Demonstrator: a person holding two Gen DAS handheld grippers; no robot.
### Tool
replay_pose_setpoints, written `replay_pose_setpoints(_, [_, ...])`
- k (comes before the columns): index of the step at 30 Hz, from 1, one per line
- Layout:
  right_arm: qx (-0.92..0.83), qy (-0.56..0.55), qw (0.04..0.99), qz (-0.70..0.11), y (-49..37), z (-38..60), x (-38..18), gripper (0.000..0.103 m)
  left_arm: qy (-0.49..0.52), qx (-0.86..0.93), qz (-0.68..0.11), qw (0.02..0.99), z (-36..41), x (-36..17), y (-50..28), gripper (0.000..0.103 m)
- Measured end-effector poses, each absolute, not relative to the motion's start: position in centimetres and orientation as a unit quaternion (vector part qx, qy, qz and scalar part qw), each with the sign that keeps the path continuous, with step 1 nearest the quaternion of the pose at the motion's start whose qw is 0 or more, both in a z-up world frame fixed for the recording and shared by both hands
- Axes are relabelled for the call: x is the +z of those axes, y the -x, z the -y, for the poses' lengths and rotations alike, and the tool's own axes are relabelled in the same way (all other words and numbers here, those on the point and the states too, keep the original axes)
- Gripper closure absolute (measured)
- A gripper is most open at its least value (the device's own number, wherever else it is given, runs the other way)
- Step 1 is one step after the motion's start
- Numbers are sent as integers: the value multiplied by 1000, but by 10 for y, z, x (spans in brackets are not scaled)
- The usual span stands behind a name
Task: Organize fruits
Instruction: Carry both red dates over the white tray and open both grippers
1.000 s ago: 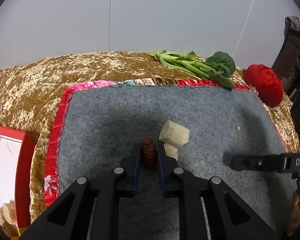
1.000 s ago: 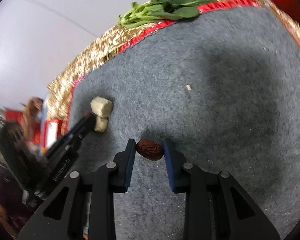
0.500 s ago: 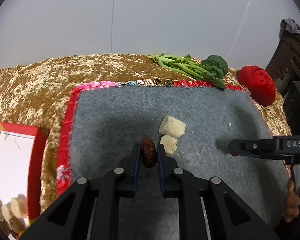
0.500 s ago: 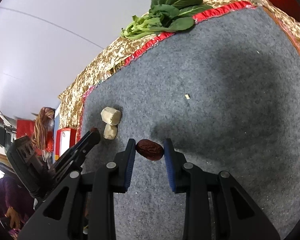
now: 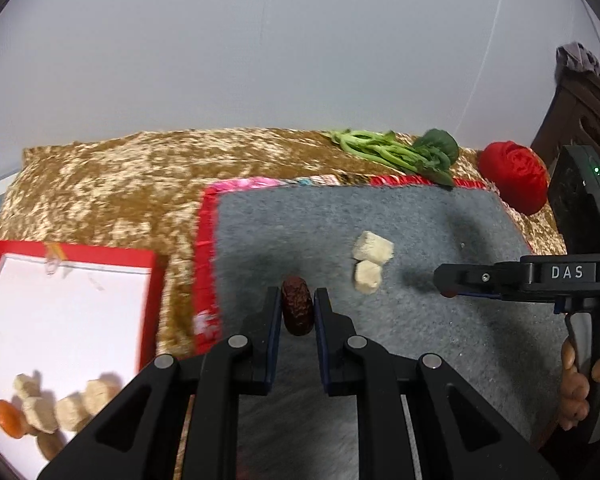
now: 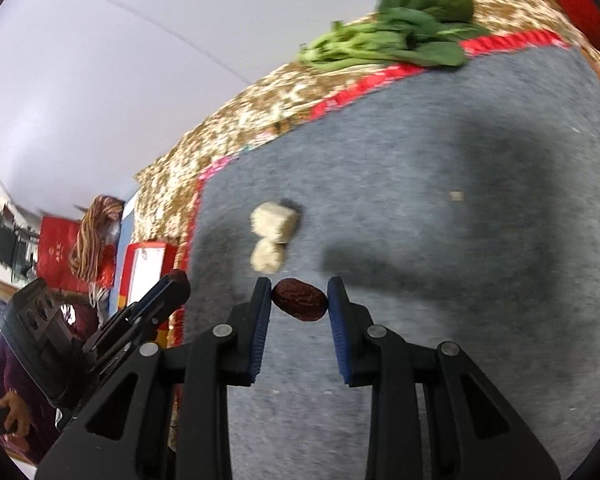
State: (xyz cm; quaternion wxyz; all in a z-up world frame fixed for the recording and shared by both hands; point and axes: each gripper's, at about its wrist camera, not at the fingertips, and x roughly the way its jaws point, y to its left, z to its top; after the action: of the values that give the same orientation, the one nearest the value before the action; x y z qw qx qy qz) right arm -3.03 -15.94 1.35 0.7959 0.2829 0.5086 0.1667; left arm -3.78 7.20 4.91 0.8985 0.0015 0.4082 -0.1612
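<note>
My left gripper (image 5: 297, 300) is shut on a dark red date (image 5: 297, 311), held upright above the grey mat (image 5: 440, 328). In the right wrist view my right gripper (image 6: 299, 298) is shut on a second wrinkled date (image 6: 299, 305), gripped lengthwise over the mat (image 6: 460, 280). Two pale sugarcane chunks (image 5: 370, 256) lie together on the mat just beyond both grippers and show again as chunks (image 6: 274, 234) ahead of the right one. A red-rimmed white box (image 5: 60, 312) to the left holds several cane pieces (image 5: 60, 408) and an orange fruit (image 5: 8, 420).
Leafy greens (image 5: 404, 154) lie at the mat's far edge on the gold cloth (image 5: 120, 184). A red fabric rose (image 5: 514, 176) sits at the far right beside dark wooden furniture (image 5: 588, 108). A person's hand (image 5: 580, 384) grips the right tool's handle.
Both grippers have lifted and drawn back with their dates. The left view has swung leftwards, bringing much more of the white box and its contents into sight.
</note>
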Motion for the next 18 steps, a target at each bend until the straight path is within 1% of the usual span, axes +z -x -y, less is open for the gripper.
replay_pose_setpoints(8, [223,-257,800,-495,24,97,26,72,19,-116,-393,912,-130,66,53,89])
replay_pose_setpoints(18, [317,-223,791,-474,24,-1,38,72,59,-32,-397,915,-207,68,62,89])
